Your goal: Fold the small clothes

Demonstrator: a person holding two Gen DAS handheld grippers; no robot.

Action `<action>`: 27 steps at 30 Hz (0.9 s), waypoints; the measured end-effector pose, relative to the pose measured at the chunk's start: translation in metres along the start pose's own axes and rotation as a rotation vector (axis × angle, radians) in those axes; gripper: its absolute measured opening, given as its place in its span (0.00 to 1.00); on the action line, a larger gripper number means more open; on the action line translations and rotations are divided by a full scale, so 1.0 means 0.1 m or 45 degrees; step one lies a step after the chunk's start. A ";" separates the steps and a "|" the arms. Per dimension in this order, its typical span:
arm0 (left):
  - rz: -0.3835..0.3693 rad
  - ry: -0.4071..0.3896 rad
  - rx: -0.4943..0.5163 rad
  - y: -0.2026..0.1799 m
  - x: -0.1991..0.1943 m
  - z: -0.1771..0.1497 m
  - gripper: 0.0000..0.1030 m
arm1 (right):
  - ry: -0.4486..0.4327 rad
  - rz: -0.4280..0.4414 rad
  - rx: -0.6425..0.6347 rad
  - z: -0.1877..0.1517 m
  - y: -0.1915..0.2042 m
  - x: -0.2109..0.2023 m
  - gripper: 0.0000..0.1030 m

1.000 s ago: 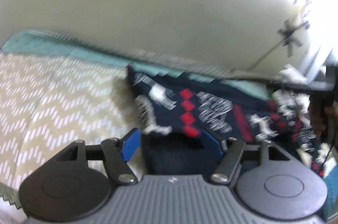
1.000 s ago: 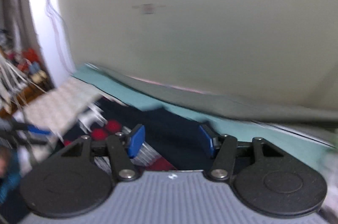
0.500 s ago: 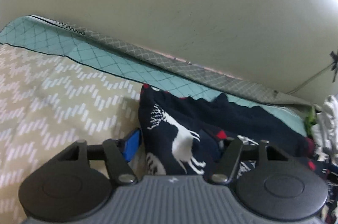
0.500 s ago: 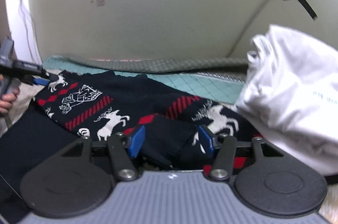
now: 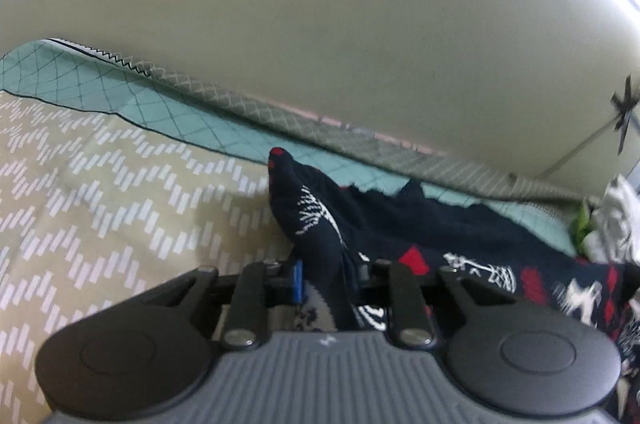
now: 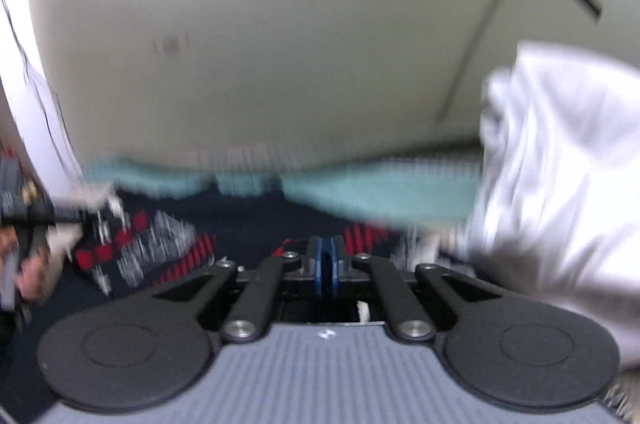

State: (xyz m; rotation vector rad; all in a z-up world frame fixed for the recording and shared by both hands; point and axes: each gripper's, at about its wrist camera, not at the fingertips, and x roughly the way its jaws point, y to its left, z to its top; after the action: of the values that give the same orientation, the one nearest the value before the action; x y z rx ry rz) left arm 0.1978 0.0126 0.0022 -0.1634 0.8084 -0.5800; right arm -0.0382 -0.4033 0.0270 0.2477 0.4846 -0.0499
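Navy patterned sweater (image 5: 320,236) on bedspread (image 5: 100,207)

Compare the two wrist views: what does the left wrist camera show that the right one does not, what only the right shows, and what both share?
Only the left view shows the zigzag bedspread and the left gripper pinching a fold of the sweater. Only the right view shows the big white garment and the right gripper, closed. Both show the navy patterned sweater, the teal sheet and the wall.
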 end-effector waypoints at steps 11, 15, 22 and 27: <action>0.040 0.018 -0.032 0.14 0.13 -0.03 0.24 | 0.237 -0.122 0.071 -0.21 -0.13 0.87 0.00; 0.104 -0.024 -0.082 0.17 0.00 0.01 0.36 | 0.159 -0.068 0.271 -0.18 -0.28 0.59 0.36; -0.041 -0.180 -0.097 0.00 -0.45 0.06 0.36 | 0.172 -0.057 0.336 -0.26 -0.28 0.44 0.43; -0.125 -0.073 0.088 -0.33 -0.30 -0.08 0.36 | 0.217 -0.091 0.349 -0.38 -0.27 0.57 0.37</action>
State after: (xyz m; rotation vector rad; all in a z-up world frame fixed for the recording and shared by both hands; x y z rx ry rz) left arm 0.1614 0.0025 0.0275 -0.1561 0.7264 -0.6923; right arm -0.0077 -0.4196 -0.0379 0.5064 0.6566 -0.1665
